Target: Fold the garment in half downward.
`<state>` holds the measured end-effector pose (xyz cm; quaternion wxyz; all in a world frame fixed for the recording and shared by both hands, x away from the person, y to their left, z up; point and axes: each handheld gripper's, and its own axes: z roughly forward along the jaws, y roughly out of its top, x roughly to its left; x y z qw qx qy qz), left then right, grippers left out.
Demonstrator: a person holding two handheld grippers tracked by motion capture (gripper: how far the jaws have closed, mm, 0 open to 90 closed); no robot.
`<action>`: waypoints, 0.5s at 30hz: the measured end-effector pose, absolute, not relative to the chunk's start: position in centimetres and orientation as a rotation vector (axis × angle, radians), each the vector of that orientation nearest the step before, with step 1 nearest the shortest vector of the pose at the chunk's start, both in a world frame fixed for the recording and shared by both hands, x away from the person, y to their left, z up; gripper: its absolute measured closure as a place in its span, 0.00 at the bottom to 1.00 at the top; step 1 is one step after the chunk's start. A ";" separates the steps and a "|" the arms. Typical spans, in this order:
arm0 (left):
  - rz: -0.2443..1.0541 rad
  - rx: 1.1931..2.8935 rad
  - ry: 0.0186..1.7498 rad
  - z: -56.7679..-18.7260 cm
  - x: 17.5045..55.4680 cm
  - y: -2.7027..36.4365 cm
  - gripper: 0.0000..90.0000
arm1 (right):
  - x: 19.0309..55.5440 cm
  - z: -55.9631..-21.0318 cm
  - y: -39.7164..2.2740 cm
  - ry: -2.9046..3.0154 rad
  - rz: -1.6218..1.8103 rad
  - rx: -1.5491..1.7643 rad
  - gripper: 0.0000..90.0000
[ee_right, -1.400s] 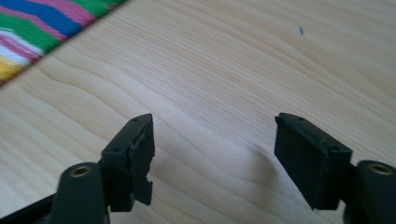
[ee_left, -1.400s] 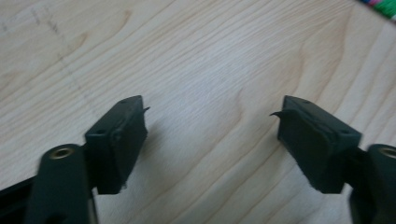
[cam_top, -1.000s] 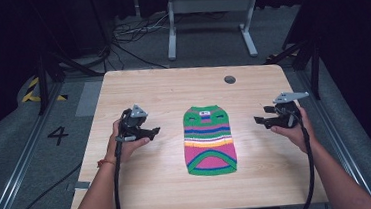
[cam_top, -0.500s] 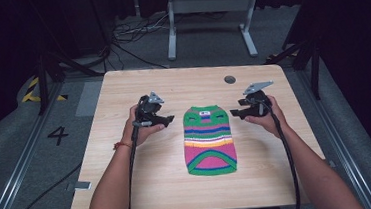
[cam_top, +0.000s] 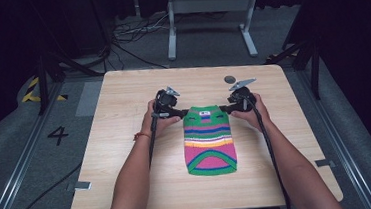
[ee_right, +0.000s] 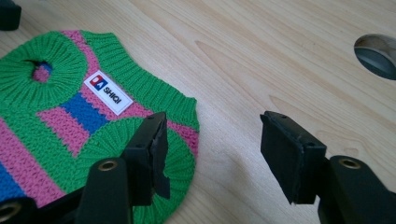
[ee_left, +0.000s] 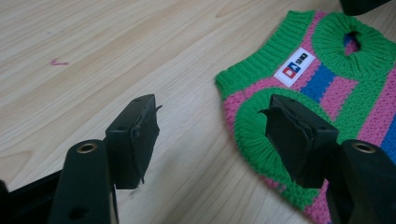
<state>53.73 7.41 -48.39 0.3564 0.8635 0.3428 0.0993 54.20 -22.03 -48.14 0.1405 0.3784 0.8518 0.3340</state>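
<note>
Flanking sweater (cam_top: 209, 140) top: L gripper (cam_top: 178, 113), R gripper (cam_top: 226, 109), jaws apart.

Overhead forward-down view; two close tong-mounted views sharing the sweater (cam_top: 209, 141) collar.

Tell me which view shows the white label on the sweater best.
The right gripper view: the white label is close and sharp, its red-and-blue logo and the word SHIQI readable. The left gripper view shows the label smaller and slanted, its text illegible. The high view shows a tiny white patch near the sweater's collar.
</note>
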 end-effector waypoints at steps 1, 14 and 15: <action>0.257 2.230 0.885 -48.4 53.7 7.4 0.39 | 54.2 -48.1 -22.0 2.460 0.965 1.093 0.47; 0.274 2.189 1.000 -50.2 54.7 5.2 0.37 | 55.0 -49.7 -21.2 2.466 0.975 1.170 0.48; 0.274 2.189 1.000 -50.2 54.7 5.2 0.37 | 55.0 -49.7 -21.2 2.466 0.975 1.170 0.48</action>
